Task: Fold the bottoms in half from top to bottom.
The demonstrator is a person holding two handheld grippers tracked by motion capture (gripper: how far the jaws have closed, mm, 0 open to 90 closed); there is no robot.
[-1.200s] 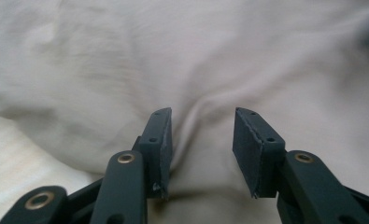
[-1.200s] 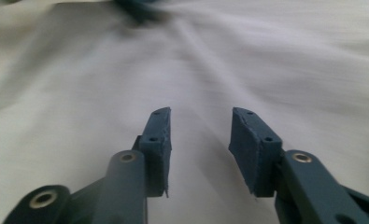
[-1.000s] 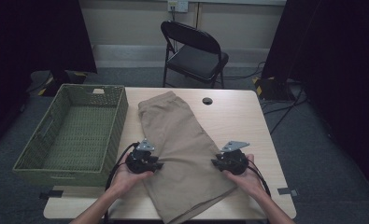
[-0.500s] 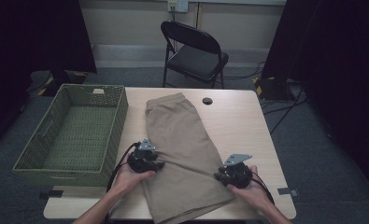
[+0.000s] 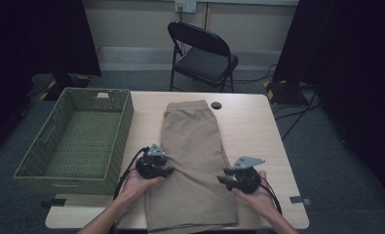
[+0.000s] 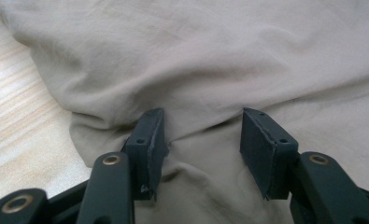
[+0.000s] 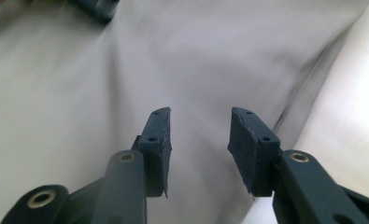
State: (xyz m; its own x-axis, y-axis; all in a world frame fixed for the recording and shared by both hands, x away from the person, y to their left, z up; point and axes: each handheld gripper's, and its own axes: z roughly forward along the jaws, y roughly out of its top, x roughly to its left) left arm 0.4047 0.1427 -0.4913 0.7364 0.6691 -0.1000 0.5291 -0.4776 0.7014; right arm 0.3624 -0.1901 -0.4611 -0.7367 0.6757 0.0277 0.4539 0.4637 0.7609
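From the high view I see the folded khaki shorts (image 5: 194,165) lying along the middle of the table (image 5: 248,126), between my left gripper (image 5: 169,170) and right gripper (image 5: 221,176), while the gripper views show both jaws spread, just opened, cloth under them, nothing pinched.

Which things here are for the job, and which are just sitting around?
For the job:
- tan shorts
- left gripper, jaws open
- right gripper, jaws open
- maybe the green basket

Just there:
- folding chair
- small black round thing on the table
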